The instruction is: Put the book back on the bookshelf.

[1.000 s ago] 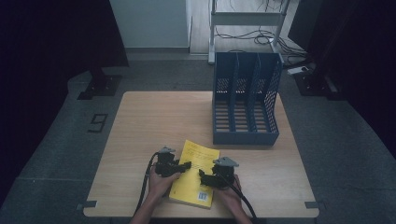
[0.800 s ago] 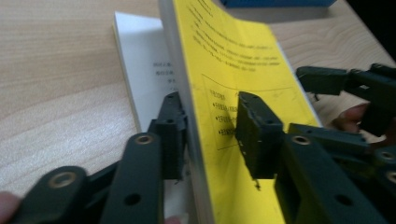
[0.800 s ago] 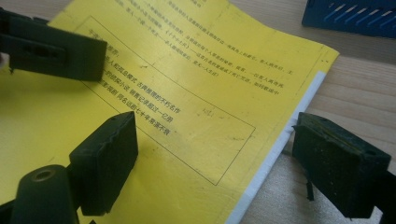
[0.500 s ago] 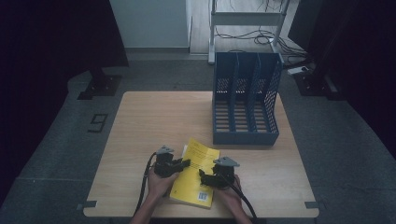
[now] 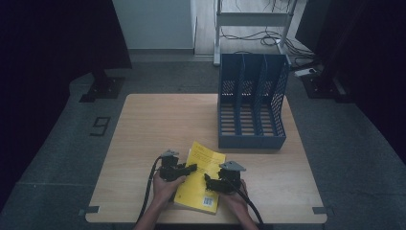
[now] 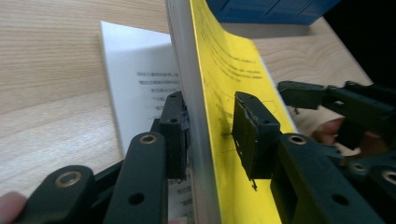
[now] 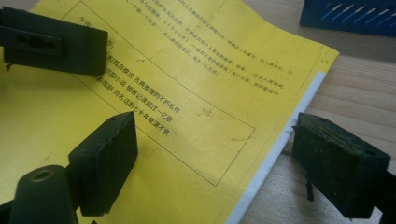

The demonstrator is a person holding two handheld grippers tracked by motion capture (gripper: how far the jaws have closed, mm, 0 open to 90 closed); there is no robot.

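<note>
while your hands rest at the near edge, item one: wooden table (image 5: pixel 158 120). item two: blue file rack (image 5: pixel 251 103), three slots, upright at the far right. item three: yellow book (image 5: pixel 201 175), near edge, between your hands, cover block lifted off a white page (image 6: pixel 135 79). item four: left hand-held gripper (image 6: pixel 210 135), jaws just reopening, straddling the raised cover and pages, one pad touching. item five: right hand-held gripper (image 7: pixel 219 163), released, spread across the book's edge.
</note>
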